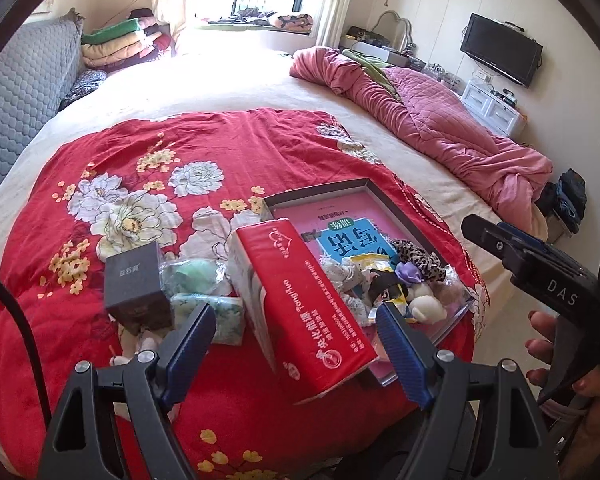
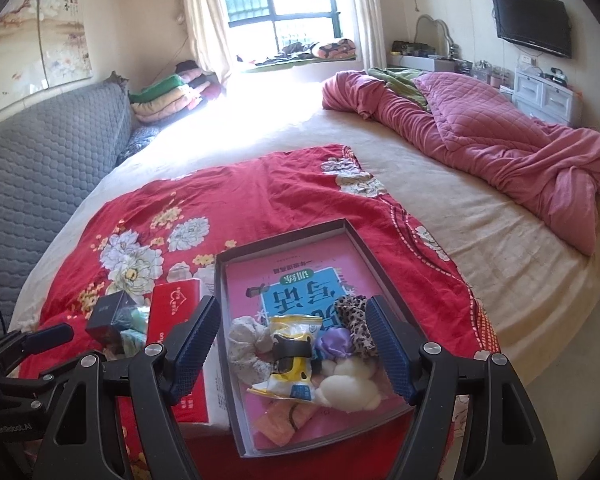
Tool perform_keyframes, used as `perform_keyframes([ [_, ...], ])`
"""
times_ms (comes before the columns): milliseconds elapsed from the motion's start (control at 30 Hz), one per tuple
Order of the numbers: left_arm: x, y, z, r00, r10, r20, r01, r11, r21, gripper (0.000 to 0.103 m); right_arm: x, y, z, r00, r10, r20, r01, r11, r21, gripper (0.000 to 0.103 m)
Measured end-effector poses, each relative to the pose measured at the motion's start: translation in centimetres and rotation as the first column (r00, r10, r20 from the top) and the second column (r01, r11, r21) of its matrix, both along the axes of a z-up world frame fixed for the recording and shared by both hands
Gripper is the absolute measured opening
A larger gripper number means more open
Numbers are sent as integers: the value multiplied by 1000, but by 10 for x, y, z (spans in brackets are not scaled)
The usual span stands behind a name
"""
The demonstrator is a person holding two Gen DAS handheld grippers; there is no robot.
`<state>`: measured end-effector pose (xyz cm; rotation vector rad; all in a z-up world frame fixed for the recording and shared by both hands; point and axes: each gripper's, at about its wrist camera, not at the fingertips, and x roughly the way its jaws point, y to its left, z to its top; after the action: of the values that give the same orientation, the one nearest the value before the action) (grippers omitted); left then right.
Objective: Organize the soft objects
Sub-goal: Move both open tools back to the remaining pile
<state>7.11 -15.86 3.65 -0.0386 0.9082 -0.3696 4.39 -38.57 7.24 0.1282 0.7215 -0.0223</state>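
A shallow grey tray (image 2: 219,320) with a pink book cover lining its floor lies flat on the red floral bedspread. Heaped at its near end are a cream scrunchie (image 2: 247,344), a yellow snack packet (image 2: 294,354), a purple scrunchie (image 2: 334,342), a leopard-print scrunchie (image 2: 354,320) and a white plush toy (image 2: 350,386), all touching.

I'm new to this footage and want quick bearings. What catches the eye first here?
The red floral blanket spread over the bed, with a shallow tray on its near edge holding scrunchies, a yellow packet and a white plush. Left of the tray stands a red tissue pack, and a crumpled pink quilt lies far right.
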Motion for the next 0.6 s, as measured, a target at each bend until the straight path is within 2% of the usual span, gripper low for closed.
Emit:
perform_keyframes([
  [233, -20, 40, 5, 997, 78, 9, -79, 996, 37, 82, -3, 44, 12, 994, 112, 11, -112, 994, -5, 76],
  [600, -37, 118, 6, 978, 208, 4, -208, 978, 2, 82, -8, 111, 14, 967, 253, 2, -252, 966, -63, 76],
])
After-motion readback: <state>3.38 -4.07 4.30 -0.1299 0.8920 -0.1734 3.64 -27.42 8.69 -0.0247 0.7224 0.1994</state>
